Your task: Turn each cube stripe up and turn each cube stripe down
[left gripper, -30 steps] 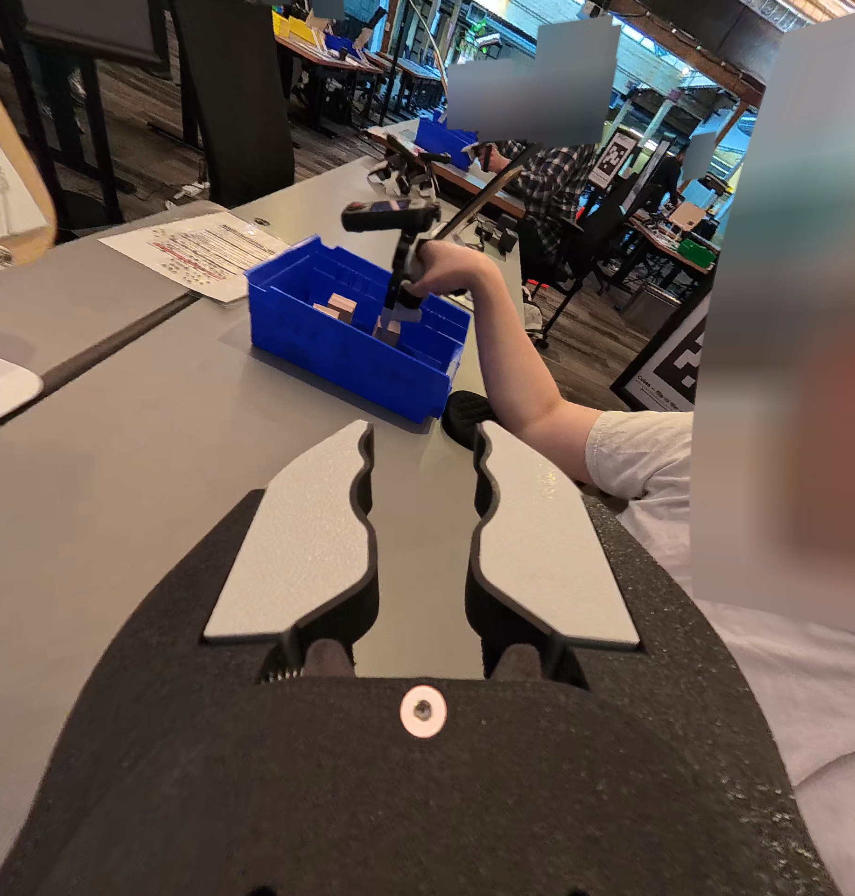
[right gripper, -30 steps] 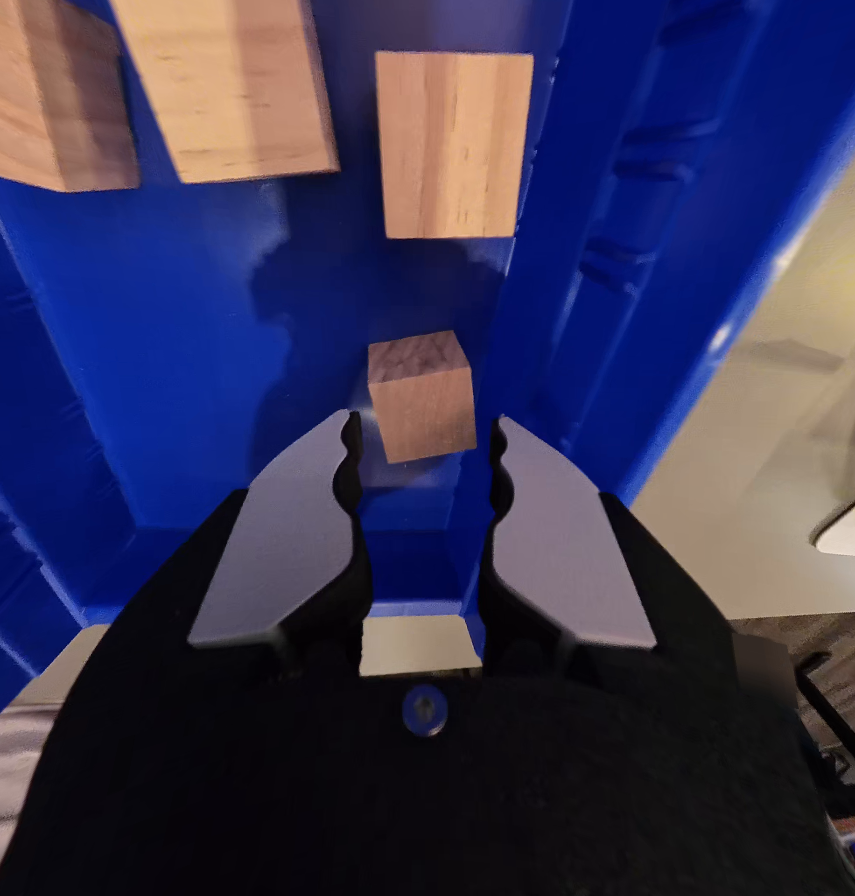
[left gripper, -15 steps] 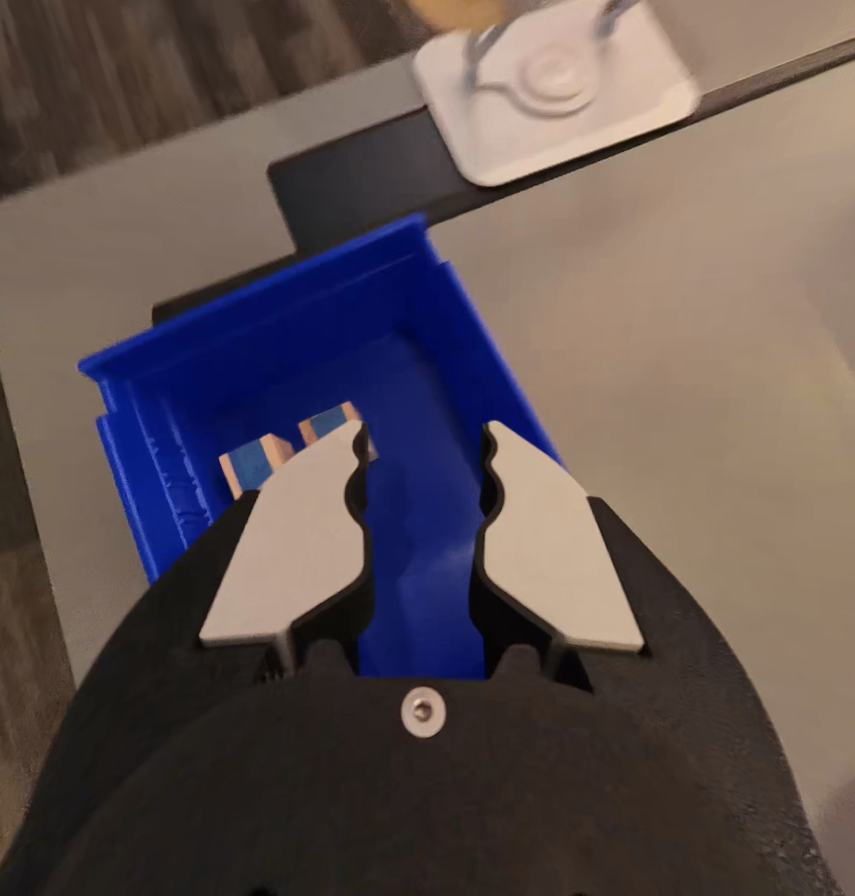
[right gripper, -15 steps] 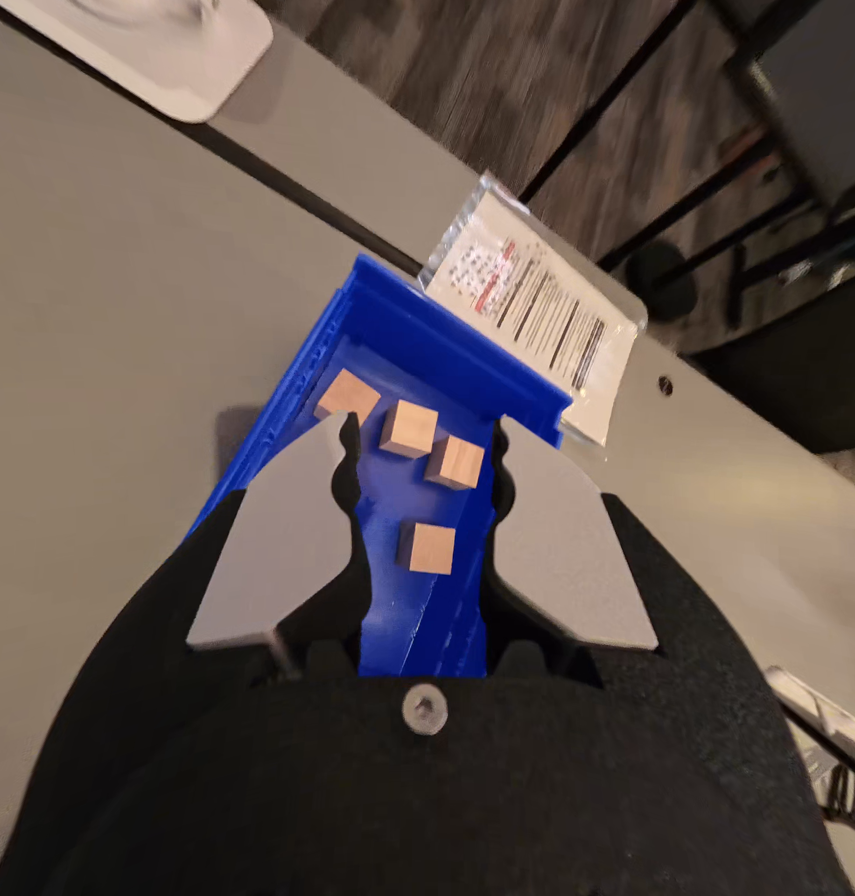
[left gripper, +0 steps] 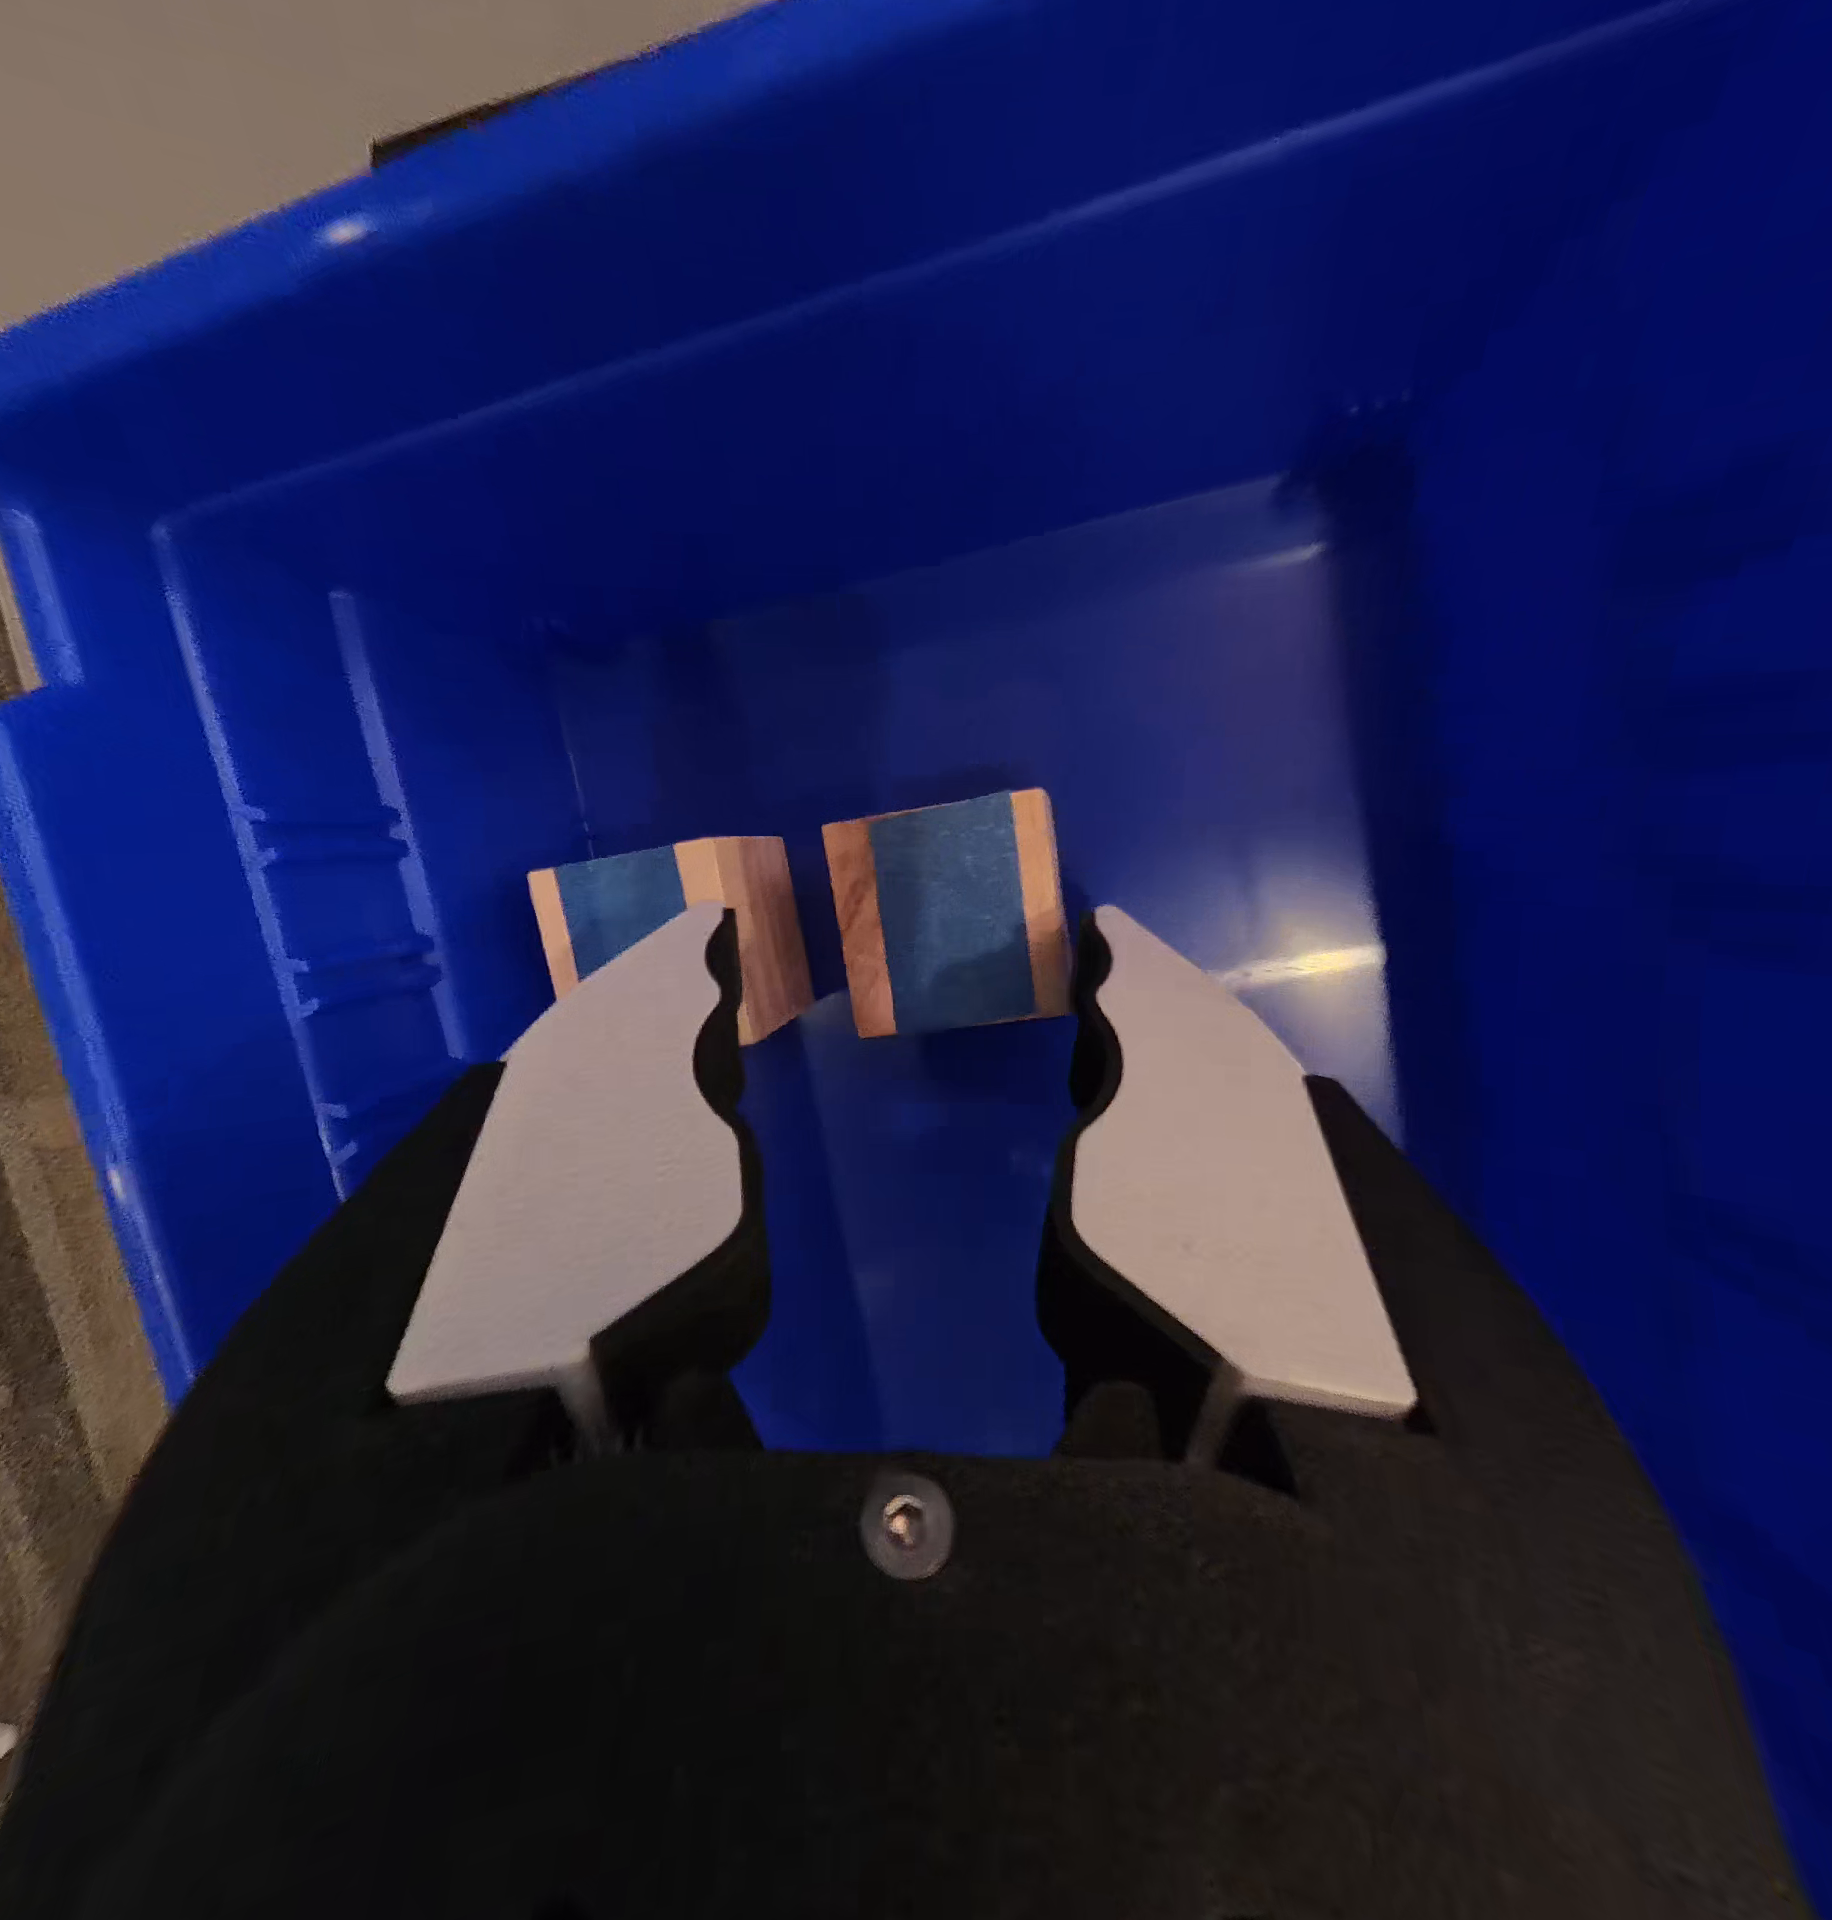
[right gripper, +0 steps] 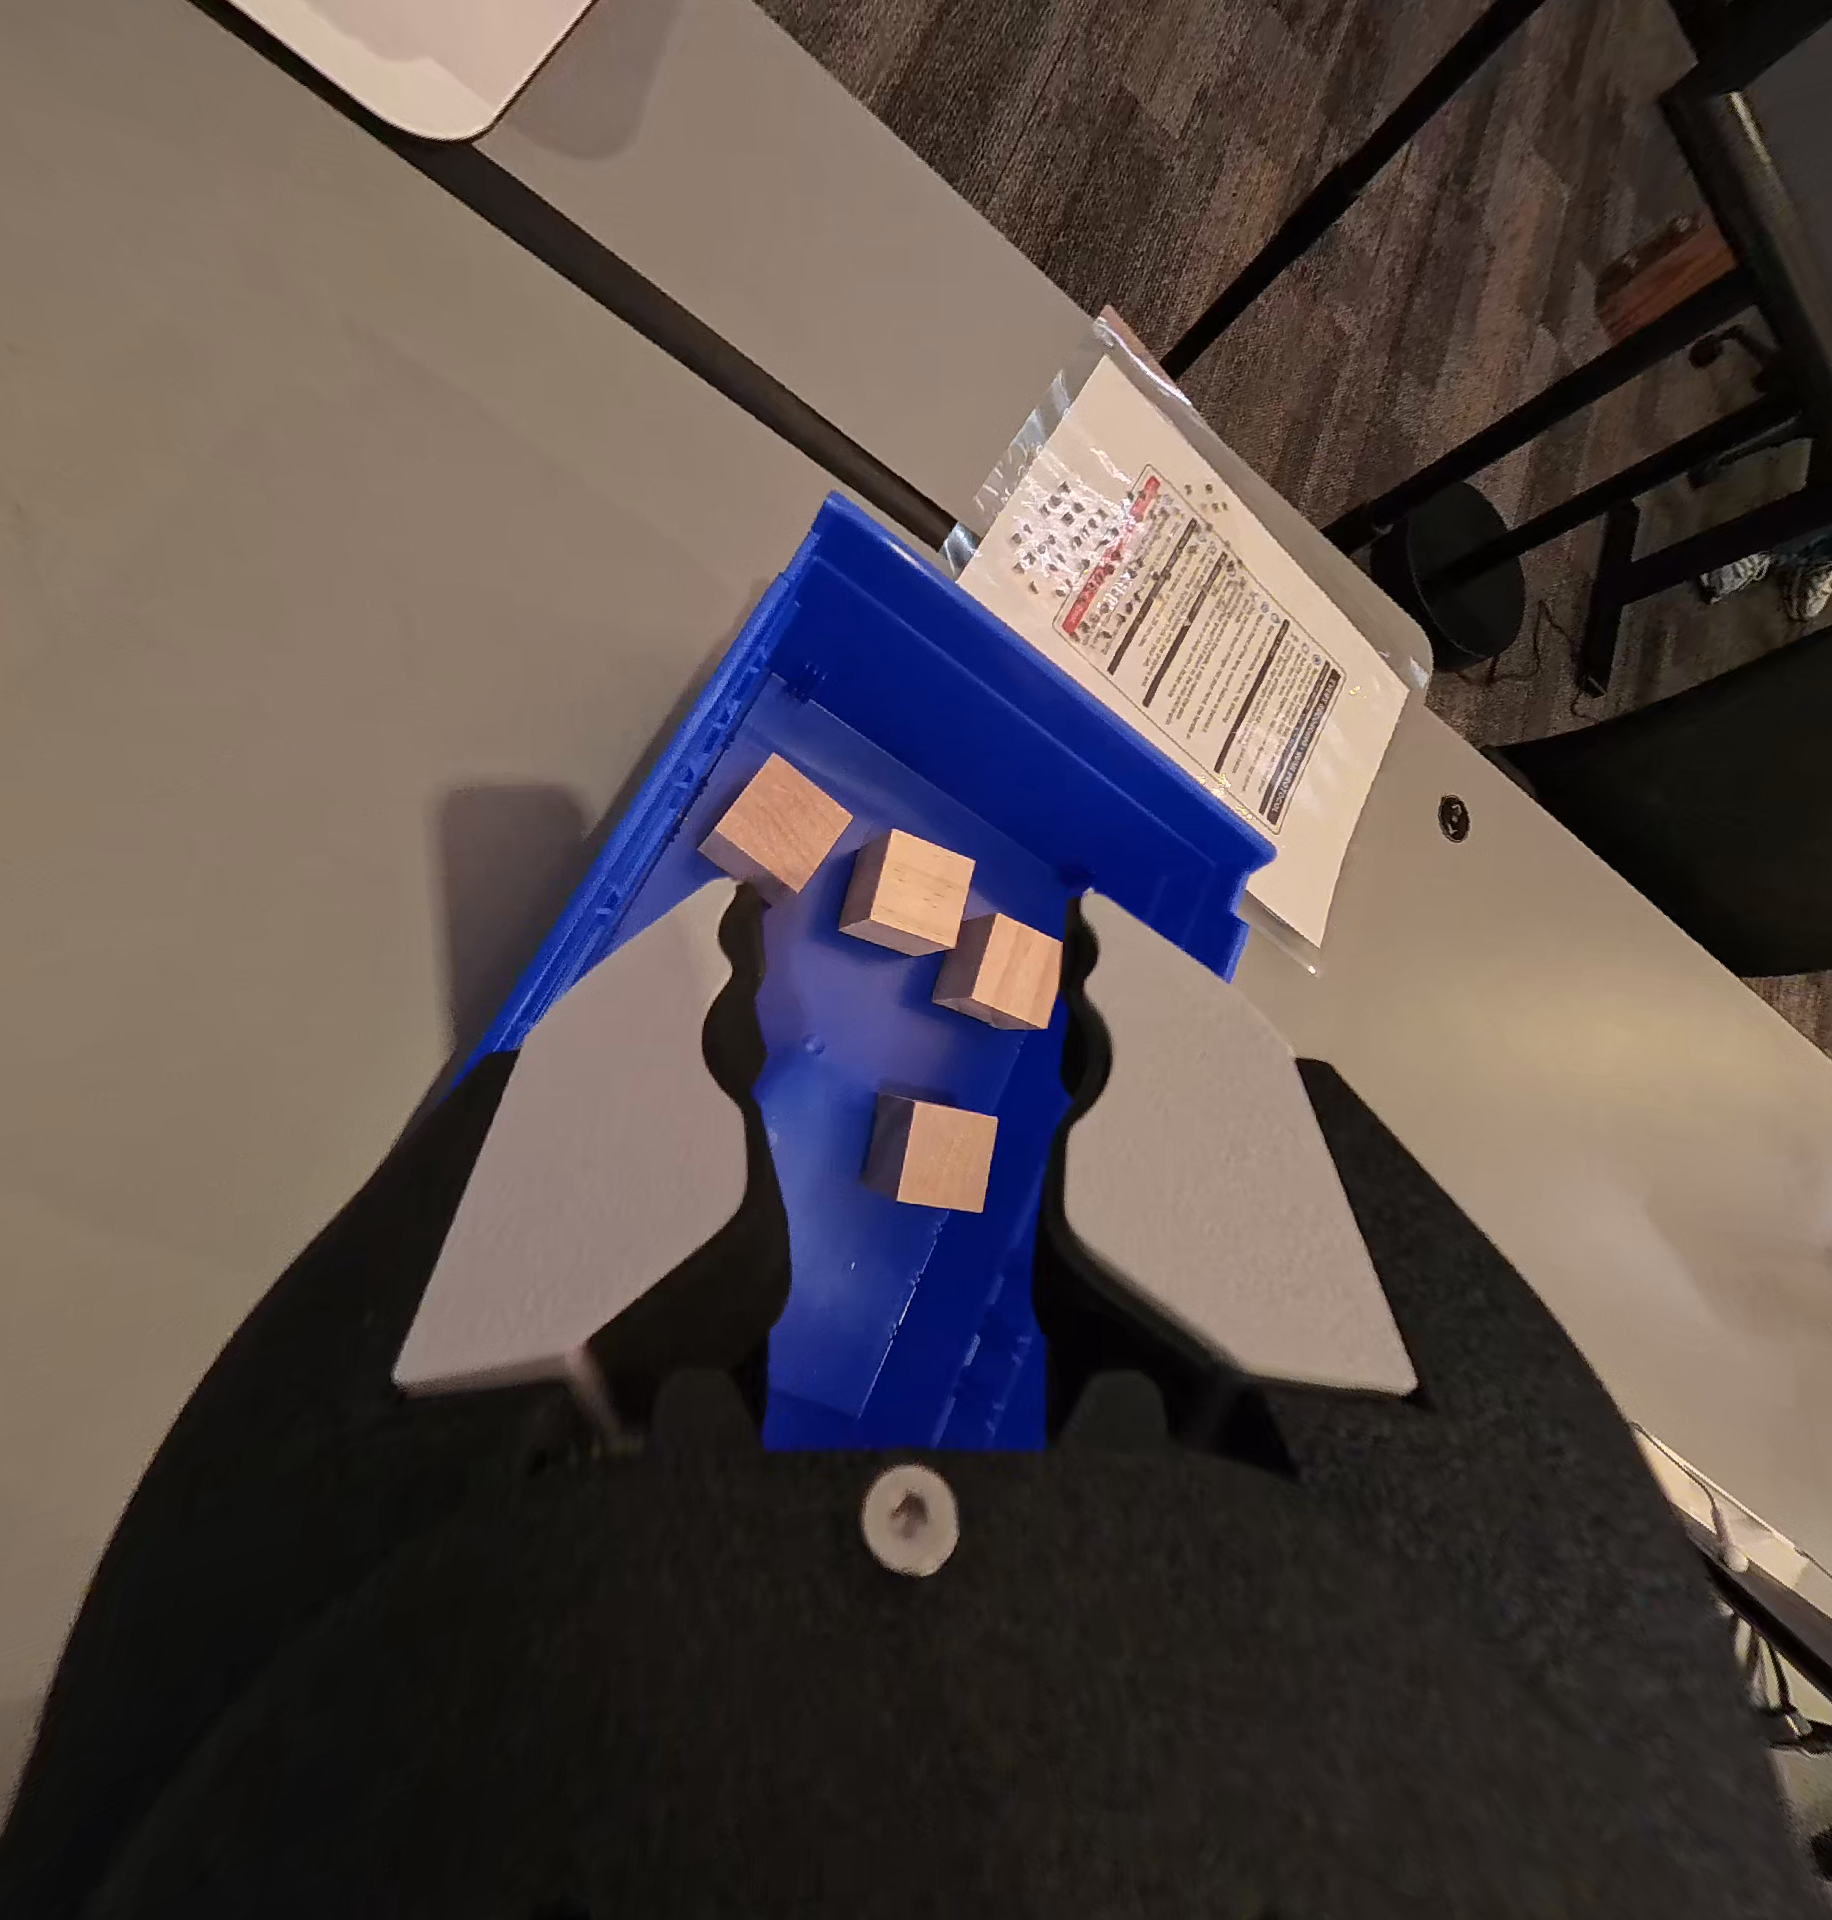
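Cubes, status check. My left tool (left gripper: pixel 901 935) is low inside the blue bin (left gripper: pixel 891 312), jaws wide and empty, its tips level with two wooden cubes on the bin floor. The right-hand cube (left gripper: pixel 948 925) sits almost squarely between the tips and shows a broad blue stripe on the face toward the camera; the left-hand cube (left gripper: pixel 673 925), just beside it with a narrow gap between, shows a stripe too and is partly hidden behind the tool's left finger.

My right tool (right gripper: pixel 901 904) hangs high over another blue bin (right gripper: pixel 995 707) on the grey counter (right gripper: pixel 268 520), jaws also wide, gripping nothing. Four cubes lie there: three in a loose row near the far wall, the leftmost (right gripper: pixel 777 821), the middle (right gripper: pixel 907 888) and the rightmost (right gripper: pixel 1000 971), plus a fourth (right gripper: pixel 933 1153) nearer to me. All four show plain wood on top; I see no stripe on them, so presumably stripes are down, though side faces are too shadowed to be sure. A printed sheet in a plastic sleeve (right gripper: pixel 1203 644) lies beyond that bin.

Progress, as judged: the four look finished for the stripe-down half. The two under the left tool show stripes and remain to be handled; the nearer-centred one looks like the next pick. Nothing is in either tool yet.
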`<state>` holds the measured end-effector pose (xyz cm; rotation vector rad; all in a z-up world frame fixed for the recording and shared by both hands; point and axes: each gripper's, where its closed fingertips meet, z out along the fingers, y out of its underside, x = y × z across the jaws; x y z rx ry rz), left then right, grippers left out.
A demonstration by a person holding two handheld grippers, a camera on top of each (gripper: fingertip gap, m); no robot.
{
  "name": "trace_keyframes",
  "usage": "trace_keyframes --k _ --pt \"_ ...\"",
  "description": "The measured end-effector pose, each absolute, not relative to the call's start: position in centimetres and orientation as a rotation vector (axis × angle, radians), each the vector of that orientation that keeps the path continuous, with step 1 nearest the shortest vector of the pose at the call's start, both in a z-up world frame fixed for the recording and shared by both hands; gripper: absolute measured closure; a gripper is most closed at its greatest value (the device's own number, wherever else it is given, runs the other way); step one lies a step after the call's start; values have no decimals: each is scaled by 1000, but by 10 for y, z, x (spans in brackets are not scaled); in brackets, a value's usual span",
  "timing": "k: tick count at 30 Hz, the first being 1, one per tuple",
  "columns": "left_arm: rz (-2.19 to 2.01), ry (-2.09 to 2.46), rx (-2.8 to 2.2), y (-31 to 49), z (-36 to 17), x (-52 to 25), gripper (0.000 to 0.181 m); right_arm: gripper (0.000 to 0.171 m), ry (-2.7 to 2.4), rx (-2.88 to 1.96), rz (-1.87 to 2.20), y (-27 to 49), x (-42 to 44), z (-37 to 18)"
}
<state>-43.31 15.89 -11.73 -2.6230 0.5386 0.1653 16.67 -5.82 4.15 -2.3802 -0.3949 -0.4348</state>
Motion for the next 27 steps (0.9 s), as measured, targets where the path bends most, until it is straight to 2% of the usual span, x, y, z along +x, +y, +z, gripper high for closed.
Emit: trace_keyframes --k 12,18,27 --pt "193 528 -2611 163 -118 -433 120 115 -480 -2445 -452 -52 153 23" --pt "166 493 -2634 159 -113 -437 113 115 -517 -2477 -460 -51 148 14" --pt "-204 415 -2665 156 -107 -423 114 115 -551 -2528 -481 -51 146 2"
